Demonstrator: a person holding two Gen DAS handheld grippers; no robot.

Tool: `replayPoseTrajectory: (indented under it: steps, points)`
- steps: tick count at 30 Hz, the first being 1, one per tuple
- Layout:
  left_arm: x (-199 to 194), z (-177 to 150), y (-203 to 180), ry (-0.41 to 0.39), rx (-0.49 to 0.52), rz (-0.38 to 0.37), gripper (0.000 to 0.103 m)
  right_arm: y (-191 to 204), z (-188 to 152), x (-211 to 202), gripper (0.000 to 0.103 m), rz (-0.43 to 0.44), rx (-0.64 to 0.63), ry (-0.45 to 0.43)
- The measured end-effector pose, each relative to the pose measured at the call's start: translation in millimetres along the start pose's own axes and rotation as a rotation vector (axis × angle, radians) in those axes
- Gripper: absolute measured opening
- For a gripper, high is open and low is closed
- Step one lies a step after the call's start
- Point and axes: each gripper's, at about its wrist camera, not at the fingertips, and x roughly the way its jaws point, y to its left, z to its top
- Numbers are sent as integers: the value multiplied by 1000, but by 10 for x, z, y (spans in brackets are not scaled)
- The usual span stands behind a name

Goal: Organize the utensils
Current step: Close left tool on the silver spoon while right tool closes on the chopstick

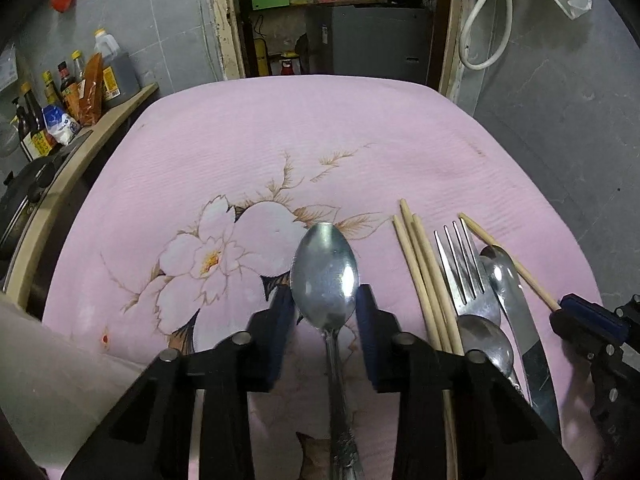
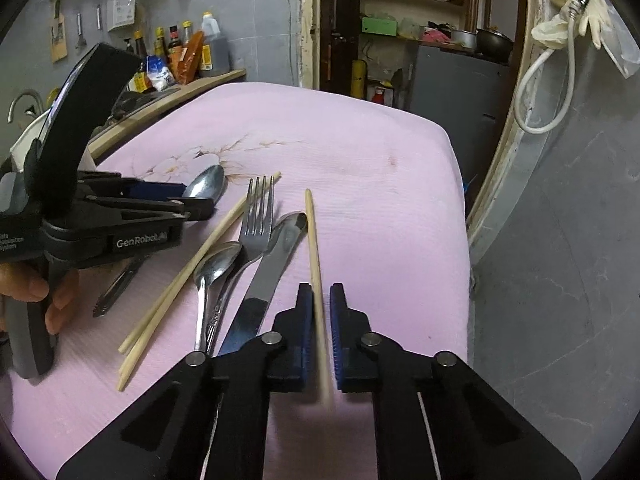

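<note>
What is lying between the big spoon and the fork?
Three chopsticks lie side by side between the big spoon and the fork, with bare pink cloth beside them, seen from the left wrist.

**Large spoon between the left gripper's spread pads**

The left gripper [image 1: 325,300] straddles a large spoon [image 1: 326,276] on the pink floral cloth [image 1: 280,140], pads clear of the bowl on both sides. To the right lie three chopsticks [image 1: 424,276], a fork [image 1: 464,276], a small spoon [image 1: 486,340] and a table knife [image 1: 516,304]. The right gripper [image 1: 576,320] meets a fourth chopstick's [image 1: 508,260] end.
</note>
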Motion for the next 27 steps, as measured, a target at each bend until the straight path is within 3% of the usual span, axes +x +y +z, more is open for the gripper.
replayPoseTrajectory:
  steps: [5, 8, 16, 19, 21, 22, 27]
  points:
    - [-64, -61, -8, 12, -11, -31, 9, -56, -87, -82, 3, 5, 33, -6]
    - [-124, -111, -28, 26, -13, -86, 0, -55, -157, -144, 3, 6, 41, -6]
    - [-230, -183, 13, 15, -67, -129, 1, -45, -280, -289, 3, 15, 57, -14]
    - [-231, -157, 45, 18, -86, -131, 14, -60, -283, -283, 3, 24, 70, -17]
    - [-239, -132, 41, 8, -90, -155, 40, -67, -272, -271, 3, 28, 74, -18]
    - [-256, -122, 45, 0, -90, -160, 44, -68, -273, -265, 3, 28, 73, -18]
    - [-177, -13, -4, 5, -69, -127, 47, -91, -245, -217, 3, 37, 72, -15]
